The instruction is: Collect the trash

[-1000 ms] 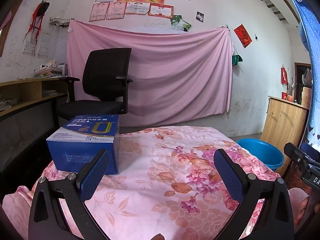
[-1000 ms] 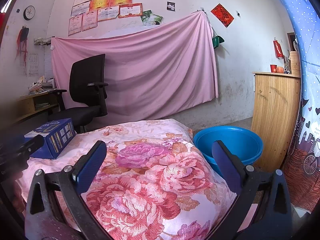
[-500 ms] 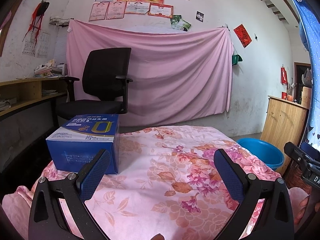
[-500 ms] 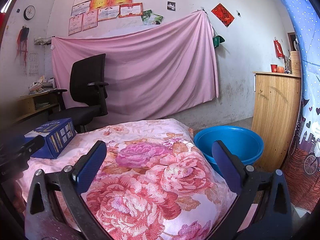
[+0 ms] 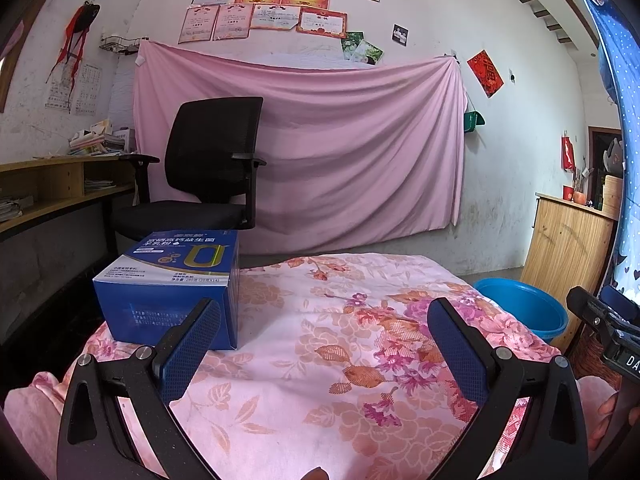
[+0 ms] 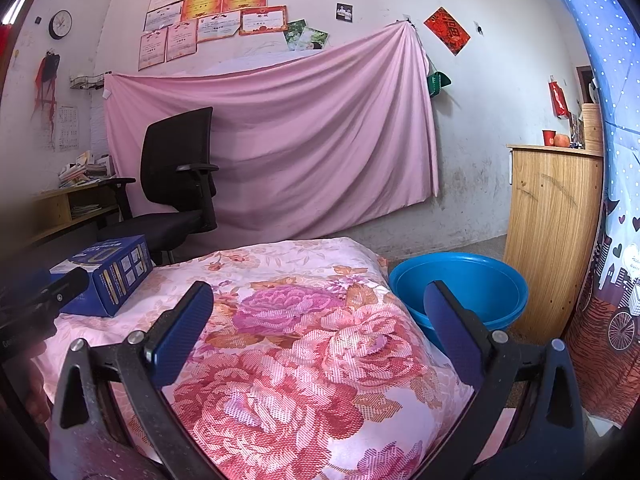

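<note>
A blue box (image 5: pixel 172 292) stands on the floral cloth (image 5: pixel 320 340) covering a raised surface, at its far left side. The lid carries a large yellow "U"-like mark and white Chinese lettering too small to read surely; a line on it seems to read "280" with more in brackets. Faint print on the near side cannot be made out. The left hand-held gripper (image 5: pixel 323 332) hovers low over the cloth with its blue pads spread wide and nothing between them; its left finger overlaps the box's near corner in the view, and I cannot tell whether they touch. The right hand-held gripper (image 6: pixel 318 318) is likewise released and empty, over the cloth's right part. A blue basin (image 6: pixel 468 288) sits on the floor just beside the cloth's right edge, partly hidden by the right finger. The certificates (image 5: pixel 280 4) on the wall are illegible.
</note>
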`<move>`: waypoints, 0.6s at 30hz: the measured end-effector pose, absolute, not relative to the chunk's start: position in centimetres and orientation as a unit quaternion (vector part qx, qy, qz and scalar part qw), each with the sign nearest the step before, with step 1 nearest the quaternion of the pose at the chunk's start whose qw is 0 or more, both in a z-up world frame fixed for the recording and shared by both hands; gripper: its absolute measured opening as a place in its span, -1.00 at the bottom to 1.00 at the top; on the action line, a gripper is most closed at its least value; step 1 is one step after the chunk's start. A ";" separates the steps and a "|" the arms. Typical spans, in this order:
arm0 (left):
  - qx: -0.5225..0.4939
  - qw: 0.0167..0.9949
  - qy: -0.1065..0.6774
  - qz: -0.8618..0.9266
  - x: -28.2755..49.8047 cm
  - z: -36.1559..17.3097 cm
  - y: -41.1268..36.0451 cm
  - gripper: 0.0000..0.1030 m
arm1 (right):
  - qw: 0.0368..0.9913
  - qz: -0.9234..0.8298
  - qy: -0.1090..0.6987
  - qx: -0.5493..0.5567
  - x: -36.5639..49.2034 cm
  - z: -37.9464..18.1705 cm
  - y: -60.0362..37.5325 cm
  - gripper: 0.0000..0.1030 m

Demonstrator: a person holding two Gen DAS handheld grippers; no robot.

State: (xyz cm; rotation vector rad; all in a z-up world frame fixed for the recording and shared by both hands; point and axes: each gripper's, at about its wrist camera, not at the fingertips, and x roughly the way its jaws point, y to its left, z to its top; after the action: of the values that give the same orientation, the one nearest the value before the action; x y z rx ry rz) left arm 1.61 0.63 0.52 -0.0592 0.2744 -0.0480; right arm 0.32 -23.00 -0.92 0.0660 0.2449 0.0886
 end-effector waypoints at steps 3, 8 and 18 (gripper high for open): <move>-0.029 0.990 0.137 -0.024 1.6 0.5 0.7 0.97 | 0.991 0.045 0.122 0.033 0.3 -0.9 -23.0 1.00; -0.029 0.990 0.137 -0.024 1.6 0.5 0.6 0.97 | 0.991 0.045 0.122 0.033 0.3 -0.9 -23.0 1.00; -0.030 0.990 0.136 -0.024 1.5 0.6 0.7 0.97 | 0.991 0.044 0.122 0.033 0.3 -0.9 -23.0 1.00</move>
State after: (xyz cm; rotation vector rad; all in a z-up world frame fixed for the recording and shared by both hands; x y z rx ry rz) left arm 1.52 0.66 0.55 -0.0602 0.2733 -0.0482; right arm 0.28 -22.97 -0.85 0.0669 0.2453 0.0890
